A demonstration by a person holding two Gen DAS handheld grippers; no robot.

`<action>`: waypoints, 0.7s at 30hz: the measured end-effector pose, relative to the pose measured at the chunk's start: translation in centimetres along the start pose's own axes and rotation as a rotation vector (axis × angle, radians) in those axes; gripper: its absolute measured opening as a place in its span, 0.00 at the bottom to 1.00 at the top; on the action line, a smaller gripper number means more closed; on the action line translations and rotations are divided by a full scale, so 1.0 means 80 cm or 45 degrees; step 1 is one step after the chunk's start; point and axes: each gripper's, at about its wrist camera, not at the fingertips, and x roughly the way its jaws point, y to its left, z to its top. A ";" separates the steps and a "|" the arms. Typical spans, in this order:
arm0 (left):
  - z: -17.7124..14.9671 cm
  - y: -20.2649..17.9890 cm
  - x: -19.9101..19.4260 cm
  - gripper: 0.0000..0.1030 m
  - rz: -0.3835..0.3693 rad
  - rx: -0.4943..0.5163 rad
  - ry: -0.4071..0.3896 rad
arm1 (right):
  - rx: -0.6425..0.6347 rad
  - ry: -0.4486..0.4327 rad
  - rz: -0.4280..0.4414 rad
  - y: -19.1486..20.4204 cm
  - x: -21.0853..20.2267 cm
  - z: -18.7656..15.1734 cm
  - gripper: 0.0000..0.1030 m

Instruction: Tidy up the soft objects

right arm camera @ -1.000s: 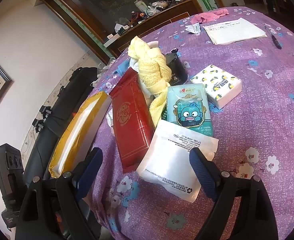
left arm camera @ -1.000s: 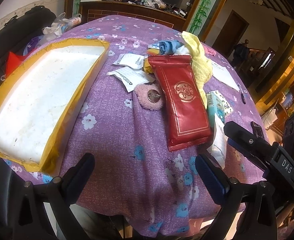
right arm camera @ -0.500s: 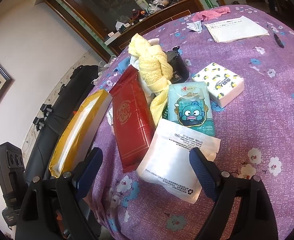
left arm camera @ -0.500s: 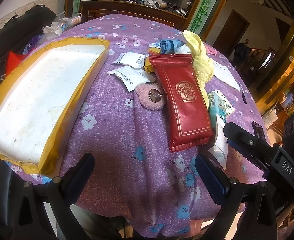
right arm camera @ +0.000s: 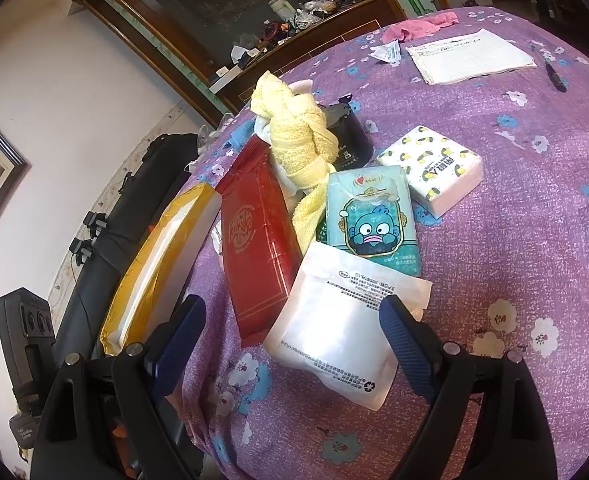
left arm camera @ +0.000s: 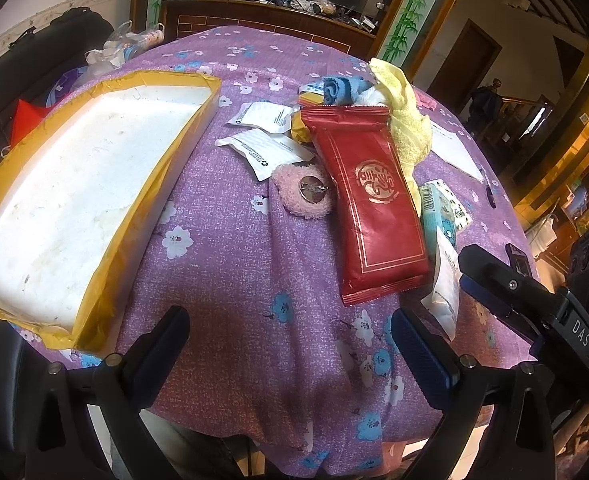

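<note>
Now, left gripper [left arm camera: 290,340]: jaws spread wide, empty, above the purple flowered cloth of the desk [left arm camera: 230,264].
Right gripper [right arm camera: 294,336]: jaws spread, holding nothing.
White plastic pouch [right arm camera: 338,336]: flat on the desk, between the right jaws.
Long red foil packet [left arm camera: 370,204]: ahead of the left jaws, beside a knotted yellow towel [right arm camera: 298,136].
Yellow-taped white foam tray [left arm camera: 74,200]: left of the packet.

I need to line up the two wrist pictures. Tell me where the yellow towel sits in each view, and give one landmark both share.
Left wrist: the yellow towel lies upper right of centre, along the right edge of the red packet.
Right wrist: the yellow towel is knotted, upper centre, right of the red packet's top end.
Shared landmark: the red packet.
</note>
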 end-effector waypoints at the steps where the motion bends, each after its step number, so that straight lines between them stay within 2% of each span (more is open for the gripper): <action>1: 0.000 -0.001 0.000 0.99 0.001 0.001 0.001 | 0.000 0.002 0.001 0.000 0.001 0.000 0.86; 14: 0.000 0.000 -0.005 0.99 -0.024 -0.004 -0.026 | -0.009 -0.024 0.018 0.001 -0.008 0.000 0.86; 21: 0.010 -0.006 -0.005 0.99 -0.052 -0.005 -0.029 | -0.021 -0.037 -0.008 -0.001 -0.018 0.003 0.85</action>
